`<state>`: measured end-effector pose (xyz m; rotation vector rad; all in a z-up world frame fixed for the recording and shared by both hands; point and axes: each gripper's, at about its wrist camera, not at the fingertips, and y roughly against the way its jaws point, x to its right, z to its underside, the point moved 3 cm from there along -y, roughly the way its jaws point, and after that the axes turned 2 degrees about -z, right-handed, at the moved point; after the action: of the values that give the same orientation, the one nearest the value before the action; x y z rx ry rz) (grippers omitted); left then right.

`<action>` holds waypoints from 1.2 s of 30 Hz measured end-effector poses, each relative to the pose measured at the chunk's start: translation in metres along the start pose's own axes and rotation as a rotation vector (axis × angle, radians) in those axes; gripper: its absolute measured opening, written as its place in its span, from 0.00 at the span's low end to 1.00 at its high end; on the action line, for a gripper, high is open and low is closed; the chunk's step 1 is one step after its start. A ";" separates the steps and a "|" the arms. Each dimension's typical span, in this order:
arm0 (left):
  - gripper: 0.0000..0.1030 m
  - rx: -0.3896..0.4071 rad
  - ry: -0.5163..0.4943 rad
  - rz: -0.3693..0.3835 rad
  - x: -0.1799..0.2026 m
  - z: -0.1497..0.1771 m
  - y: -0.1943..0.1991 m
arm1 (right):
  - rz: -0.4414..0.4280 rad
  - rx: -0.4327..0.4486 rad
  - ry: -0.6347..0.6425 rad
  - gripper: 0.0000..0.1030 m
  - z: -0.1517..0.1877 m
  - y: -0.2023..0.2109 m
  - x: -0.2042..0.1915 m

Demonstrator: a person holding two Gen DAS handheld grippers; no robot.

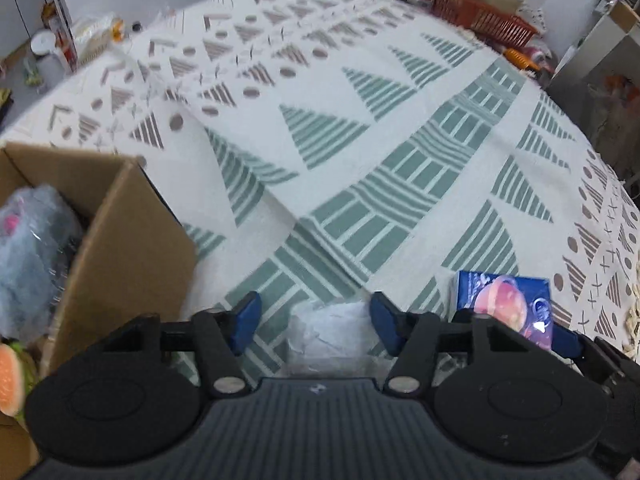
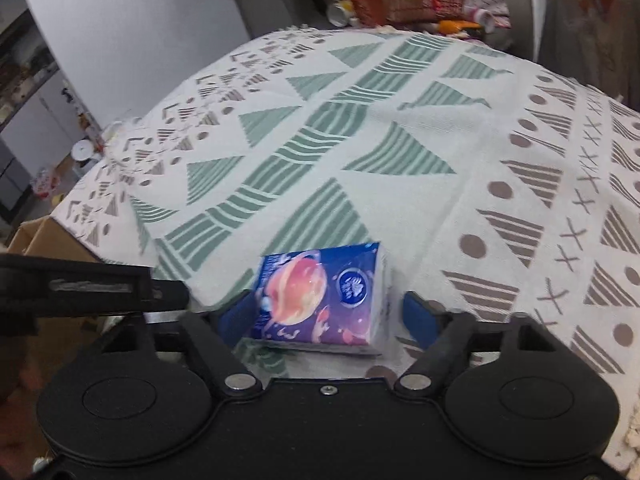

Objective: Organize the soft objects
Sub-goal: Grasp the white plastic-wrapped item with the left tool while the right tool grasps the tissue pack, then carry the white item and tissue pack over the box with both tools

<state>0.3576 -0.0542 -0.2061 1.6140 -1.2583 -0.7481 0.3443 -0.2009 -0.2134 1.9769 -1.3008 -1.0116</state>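
A cardboard box (image 1: 120,240) stands at the left edge of the desk (image 1: 360,128), which is covered with a white cloth patterned in green and brown triangles. Inside the box lies a grey plush toy (image 1: 32,248) wrapped in clear plastic, and a soft orange-and-green toy (image 1: 10,376) shows at the box's near corner. Just right of the box, the left gripper (image 1: 316,316) hovers over the near part of the desk with its blue fingers (image 1: 246,318) spread apart, released, around a clear-wrapped white pack (image 1: 332,336) that lies on the cloth without touching either pad. Further right, near the desk's near edge, a blue tissue pack (image 2: 320,296) printed with a pink planet rests on the cloth. The right gripper (image 2: 328,316) straddles it, fingers (image 2: 420,318) parted; the left pad sits close against the pack, the right one apart from it. An orange basket (image 1: 480,16) stands at the far right corner
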 end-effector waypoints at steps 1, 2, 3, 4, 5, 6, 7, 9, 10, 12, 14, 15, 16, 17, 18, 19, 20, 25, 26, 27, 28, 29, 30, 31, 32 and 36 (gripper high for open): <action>0.42 -0.029 0.014 0.005 -0.001 0.001 -0.005 | -0.009 0.004 0.004 0.60 0.000 0.000 -0.001; 0.42 -0.026 0.023 0.005 -0.002 0.002 -0.007 | -0.009 0.007 0.005 0.59 -0.001 0.001 -0.001; 0.42 -0.018 0.020 0.004 -0.001 0.003 -0.006 | -0.009 0.010 0.007 0.58 0.000 0.002 -0.001; 0.41 -0.015 0.009 0.000 0.000 0.004 -0.005 | -0.012 0.014 0.006 0.57 0.000 0.002 -0.001; 0.41 -0.015 0.004 -0.001 0.001 0.004 -0.003 | -0.015 0.020 0.001 0.55 0.000 0.004 0.001; 0.41 -0.017 0.007 0.005 0.001 0.004 -0.001 | -0.015 0.027 -0.006 0.53 0.000 0.005 0.002; 0.41 -0.019 0.014 0.016 0.000 0.004 0.003 | -0.012 0.031 -0.012 0.53 0.000 0.007 0.003; 0.41 -0.009 0.018 0.026 -0.002 0.003 0.013 | 0.001 0.036 -0.029 0.50 0.000 0.011 0.005; 0.41 -0.003 0.017 0.030 -0.003 0.003 0.019 | 0.005 0.035 -0.050 0.49 -0.001 0.014 0.006; 0.41 0.006 0.014 0.045 -0.004 0.003 0.030 | 0.016 0.036 -0.085 0.45 -0.002 0.018 0.008; 0.41 0.022 0.011 0.058 -0.006 0.001 0.041 | 0.044 0.047 -0.091 0.43 -0.003 0.025 0.006; 0.41 0.033 0.009 0.065 -0.008 0.001 0.048 | 0.049 0.053 -0.095 0.42 -0.003 0.028 0.004; 0.41 0.042 0.007 0.072 -0.009 0.000 0.054 | 0.049 0.062 -0.103 0.42 -0.004 0.033 0.002; 0.41 0.050 0.008 0.079 -0.010 0.000 0.060 | 0.050 0.070 -0.108 0.41 -0.004 0.039 0.000; 0.41 0.058 0.009 0.086 -0.012 0.000 0.066 | 0.054 0.076 -0.106 0.40 -0.005 0.043 -0.003; 0.41 0.068 0.011 0.095 -0.015 0.000 0.072 | 0.061 0.084 -0.101 0.40 -0.005 0.047 -0.006; 0.41 0.078 0.011 0.103 -0.017 0.000 0.078 | 0.067 0.092 -0.095 0.38 -0.006 0.053 -0.010; 0.41 0.112 0.022 0.134 -0.034 0.002 0.103 | 0.076 0.101 -0.113 0.29 -0.006 0.075 -0.024; 0.41 0.117 0.025 0.141 -0.038 0.003 0.107 | 0.077 0.106 -0.111 0.29 -0.006 0.079 -0.028; 0.41 0.123 0.029 0.148 -0.042 0.004 0.111 | 0.077 0.110 -0.108 0.29 -0.006 0.082 -0.032; 0.41 0.127 0.031 0.153 -0.046 0.005 0.115 | 0.079 0.116 -0.104 0.28 -0.005 0.086 -0.037; 0.41 0.131 0.035 0.157 -0.051 0.005 0.118 | 0.081 0.119 -0.104 0.28 -0.005 0.088 -0.041; 0.41 0.134 0.039 0.161 -0.055 0.006 0.120 | 0.080 0.121 -0.105 0.28 -0.005 0.091 -0.045; 0.41 0.137 0.043 0.165 -0.058 0.006 0.123 | 0.077 0.123 -0.109 0.28 -0.005 0.093 -0.049; 0.41 0.138 0.047 0.168 -0.063 0.007 0.125 | 0.076 0.124 -0.112 0.28 -0.005 0.096 -0.053; 0.41 0.143 0.058 0.180 -0.079 0.009 0.133 | 0.075 0.134 -0.113 0.28 -0.004 0.107 -0.069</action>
<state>0.2751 0.0121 -0.0931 1.5983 -1.4202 -0.5058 0.2768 -0.1764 -0.1078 1.9766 -1.5281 -1.0375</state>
